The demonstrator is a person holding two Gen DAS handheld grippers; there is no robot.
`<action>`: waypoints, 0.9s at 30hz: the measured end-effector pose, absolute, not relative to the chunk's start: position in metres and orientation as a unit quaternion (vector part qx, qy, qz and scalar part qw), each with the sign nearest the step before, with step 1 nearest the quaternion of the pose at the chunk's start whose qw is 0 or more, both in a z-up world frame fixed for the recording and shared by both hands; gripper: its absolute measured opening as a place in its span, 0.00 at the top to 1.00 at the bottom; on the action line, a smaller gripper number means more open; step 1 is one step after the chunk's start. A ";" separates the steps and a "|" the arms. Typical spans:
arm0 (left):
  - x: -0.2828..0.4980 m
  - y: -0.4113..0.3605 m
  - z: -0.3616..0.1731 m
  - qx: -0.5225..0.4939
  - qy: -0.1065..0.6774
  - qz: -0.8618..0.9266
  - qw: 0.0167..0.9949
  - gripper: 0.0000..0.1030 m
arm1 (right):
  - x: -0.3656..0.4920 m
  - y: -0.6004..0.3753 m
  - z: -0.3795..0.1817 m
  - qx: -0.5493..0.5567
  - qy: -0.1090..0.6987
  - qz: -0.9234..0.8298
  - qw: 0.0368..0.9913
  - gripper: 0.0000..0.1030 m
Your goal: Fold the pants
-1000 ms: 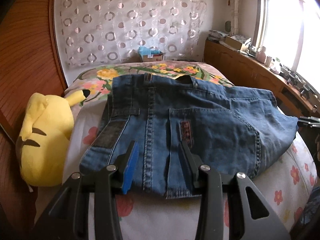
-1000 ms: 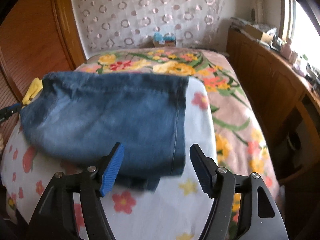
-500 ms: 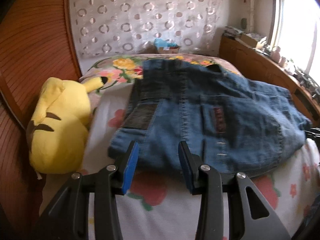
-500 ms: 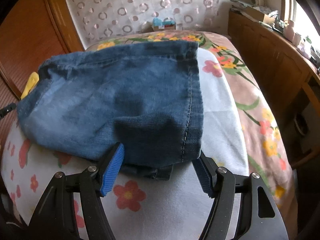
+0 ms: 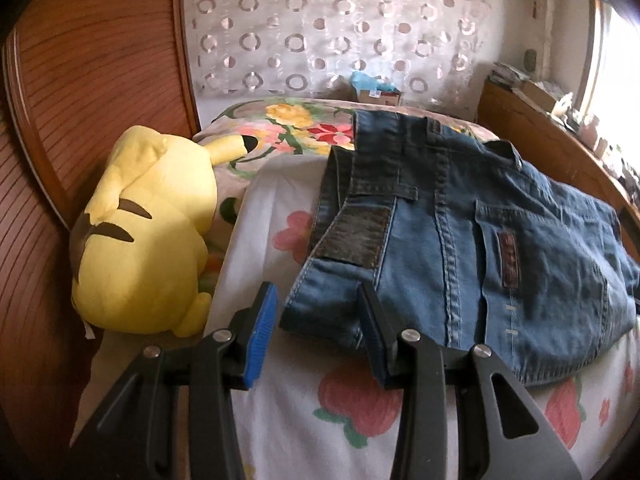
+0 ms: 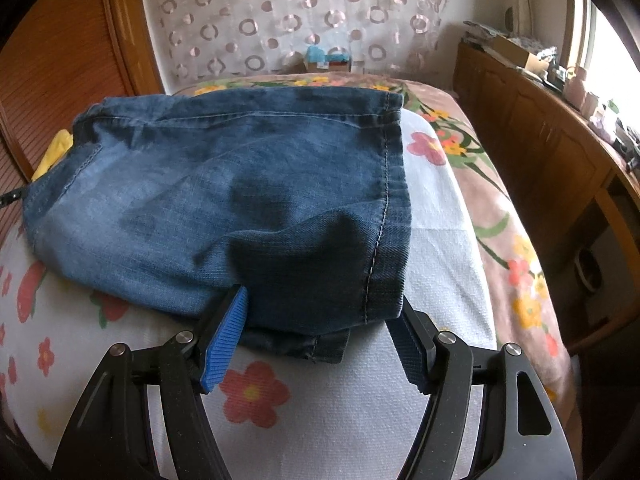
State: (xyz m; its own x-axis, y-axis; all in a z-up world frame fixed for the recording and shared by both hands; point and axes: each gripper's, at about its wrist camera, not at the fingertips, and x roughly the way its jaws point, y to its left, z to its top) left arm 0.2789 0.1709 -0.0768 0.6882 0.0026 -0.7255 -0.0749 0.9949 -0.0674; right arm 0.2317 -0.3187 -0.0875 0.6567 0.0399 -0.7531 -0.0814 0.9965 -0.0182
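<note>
Blue denim pants [image 5: 460, 248] lie folded on the bed. The left wrist view shows the waistband end with a dark patch and back pocket. My left gripper [image 5: 320, 304] is open, its jaws on either side of the near waistband corner. The right wrist view shows the leg-hem end of the pants [image 6: 224, 200], stacked in layers. My right gripper [image 6: 320, 308] is open, its jaws on either side of the near hem corner, which bulges up between the blue pads.
A yellow plush toy [image 5: 148, 236] lies left of the pants by the wooden headboard [image 5: 80, 100]. A white floral sheet [image 5: 352, 400] and flowered blanket [image 6: 508, 208] cover the bed. A wooden cabinet [image 6: 552, 152] with clutter runs along the right; small boxes [image 5: 376, 88] sit beyond the bed.
My left gripper has shifted left along the near edge toward the waistband corner. My right gripper has moved forward until the hem corner sits between its jaws. Both stay open.
</note>
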 end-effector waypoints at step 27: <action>0.301 0.167 -0.097 -0.040 0.437 0.021 0.898 0.47 | 0.229 -0.319 -0.089 -0.025 0.411 0.036 0.910 0.31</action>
